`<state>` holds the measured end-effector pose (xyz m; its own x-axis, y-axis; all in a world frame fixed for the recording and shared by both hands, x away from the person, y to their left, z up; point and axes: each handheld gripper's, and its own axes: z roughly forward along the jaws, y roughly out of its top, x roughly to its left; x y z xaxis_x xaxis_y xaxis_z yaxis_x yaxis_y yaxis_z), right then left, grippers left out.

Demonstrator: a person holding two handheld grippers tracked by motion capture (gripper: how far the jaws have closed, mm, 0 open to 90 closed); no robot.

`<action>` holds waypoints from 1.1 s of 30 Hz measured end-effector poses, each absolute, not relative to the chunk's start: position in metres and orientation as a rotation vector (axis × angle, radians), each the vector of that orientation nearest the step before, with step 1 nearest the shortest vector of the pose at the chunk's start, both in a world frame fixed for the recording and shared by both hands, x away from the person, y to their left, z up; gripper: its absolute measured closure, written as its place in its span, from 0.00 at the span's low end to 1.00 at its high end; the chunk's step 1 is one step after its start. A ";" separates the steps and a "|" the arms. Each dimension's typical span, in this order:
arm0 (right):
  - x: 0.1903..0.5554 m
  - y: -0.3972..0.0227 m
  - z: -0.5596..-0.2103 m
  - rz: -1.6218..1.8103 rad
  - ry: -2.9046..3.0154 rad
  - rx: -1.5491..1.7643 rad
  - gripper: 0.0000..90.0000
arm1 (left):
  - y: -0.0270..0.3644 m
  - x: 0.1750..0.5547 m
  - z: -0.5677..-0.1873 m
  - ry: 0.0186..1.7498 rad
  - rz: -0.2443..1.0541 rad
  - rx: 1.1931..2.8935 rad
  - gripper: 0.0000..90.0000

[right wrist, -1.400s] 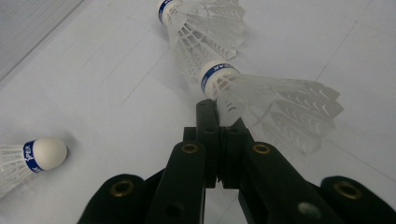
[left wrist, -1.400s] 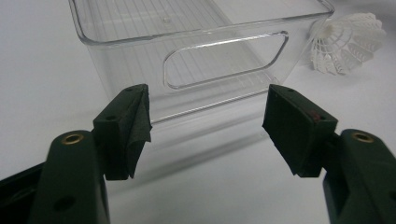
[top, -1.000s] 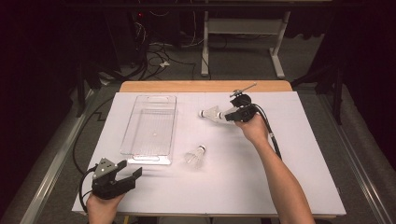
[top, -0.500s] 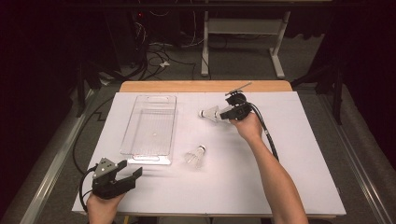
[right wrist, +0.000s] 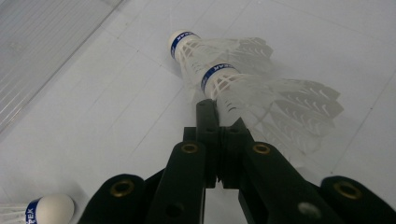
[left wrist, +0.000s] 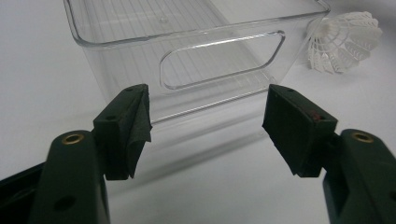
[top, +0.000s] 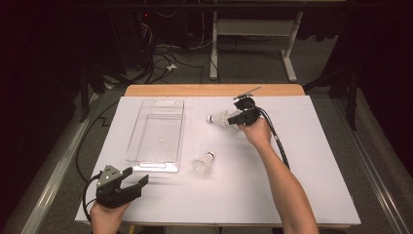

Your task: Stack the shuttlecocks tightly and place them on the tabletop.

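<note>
Black tools (top: 127,181) w/ brass rivets, grey 3-cornered plate, black cable; bare forearms.

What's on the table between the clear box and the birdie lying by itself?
Nothing. In the high view only bare white table separates the clear box from the lone birdie.

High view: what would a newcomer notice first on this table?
The right gripper, at the far side of the white table, is shut on the skirt of a white shuttlecock. A clear bin lies left of it, and another shuttlecock lies loose near the bin's near end.
</note>
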<state>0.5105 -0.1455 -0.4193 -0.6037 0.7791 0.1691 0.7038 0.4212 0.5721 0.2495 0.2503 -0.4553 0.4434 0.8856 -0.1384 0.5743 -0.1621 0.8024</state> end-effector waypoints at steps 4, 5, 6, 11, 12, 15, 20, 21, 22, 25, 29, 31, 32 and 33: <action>0.511 -0.143 -0.421 0.943 2.545 1.331 1.00 | 0.250 0.250 -0.455 1.236 0.466 1.857 0.36; 0.511 -0.142 -0.422 0.949 2.543 1.334 1.00 | 0.250 0.250 -0.455 1.235 0.467 1.856 0.36; 0.511 -0.141 -0.422 0.953 2.541 1.339 1.00 | 0.250 0.250 -0.455 1.234 0.466 1.855 0.36; 0.513 -0.136 -0.423 0.961 2.537 1.338 1.00 | 0.249 0.249 -0.455 1.234 0.467 1.856 0.36; 0.513 -0.136 -0.422 0.964 2.536 1.339 1.00 | 0.249 0.249 -0.455 1.234 0.467 1.856 0.36; 0.512 -0.134 -0.422 0.976 2.538 1.329 1.00 | 0.249 0.249 -0.455 1.235 0.466 1.856 0.36; 0.512 -0.131 -0.424 0.974 2.543 1.324 1.00 | 0.249 0.249 -0.455 1.234 0.465 1.856 0.36; 0.512 -0.131 -0.425 0.971 2.544 1.322 1.00 | 0.249 0.249 -0.455 1.234 0.465 1.855 0.36; 0.512 -0.130 -0.425 0.974 2.545 1.324 1.00 | 0.249 0.249 -0.455 1.234 0.464 1.856 0.36; 0.512 -0.128 -0.427 0.982 2.540 1.318 1.00 | 0.249 0.250 -0.455 1.234 0.463 1.855 0.36; 0.512 -0.127 -0.428 0.994 2.531 1.323 0.99 | 0.250 0.250 -0.455 1.233 0.462 1.855 0.36; 0.512 -0.126 -0.429 0.999 2.527 1.330 0.99 | 0.250 0.250 -0.455 1.233 0.462 1.854 0.36; 0.512 -0.126 -0.429 0.999 2.526 1.329 0.99 | 0.250 0.250 -0.455 1.233 0.462 1.854 0.36; 0.512 -0.126 -0.429 1.000 2.526 1.327 0.99 | 0.250 0.250 -0.456 1.232 0.461 1.854 0.36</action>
